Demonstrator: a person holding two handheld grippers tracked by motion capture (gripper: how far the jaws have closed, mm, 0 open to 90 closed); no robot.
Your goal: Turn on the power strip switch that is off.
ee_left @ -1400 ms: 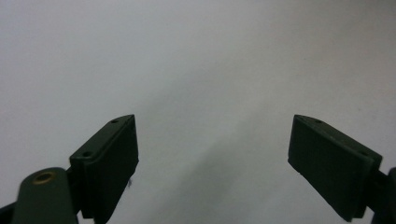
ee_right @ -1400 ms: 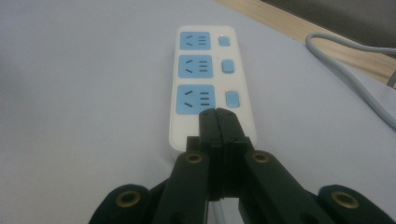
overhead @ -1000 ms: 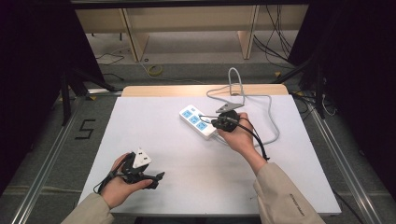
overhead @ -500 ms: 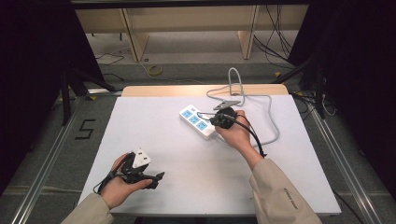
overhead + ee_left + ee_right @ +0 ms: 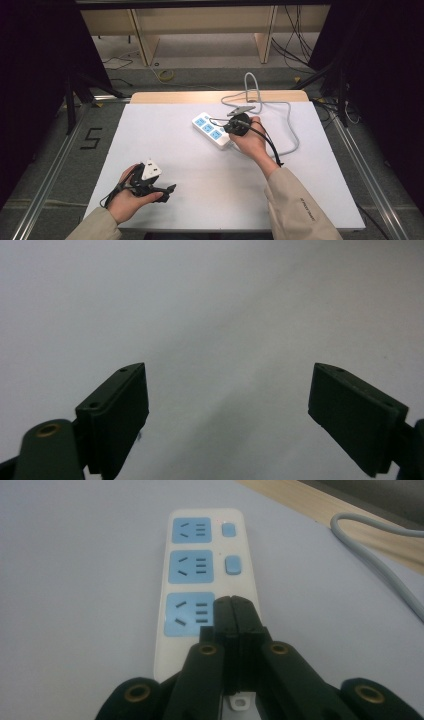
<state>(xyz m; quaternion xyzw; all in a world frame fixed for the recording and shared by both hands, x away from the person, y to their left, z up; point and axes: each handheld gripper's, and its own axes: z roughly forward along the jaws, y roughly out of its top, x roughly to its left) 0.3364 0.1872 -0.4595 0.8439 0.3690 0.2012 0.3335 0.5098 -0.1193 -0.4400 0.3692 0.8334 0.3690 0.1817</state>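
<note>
Work in hand: pressing a rocker switch on the power strip — judged mid-press.
Right gripper: jaws clenched together, empty, tips over the nearest switch.
Left gripper: jaws released wide, idle at 7 o'clock on the tabletop.
Strip's place: 1 o'clock of tabletop centre, grey cable trailing to 2 o'clock.
View difference: right gripper view shows three blue sockets and two uncovered switches — the high view only the strip's outline.

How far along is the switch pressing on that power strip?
Nothing looks finished yet. In hand: the right gripper, jaws closed, has its tip over the power strip beside the nearest blue socket, where that row's switch would sit. The two farther switches are untouched. The left gripper hangs open over the table.
</note>
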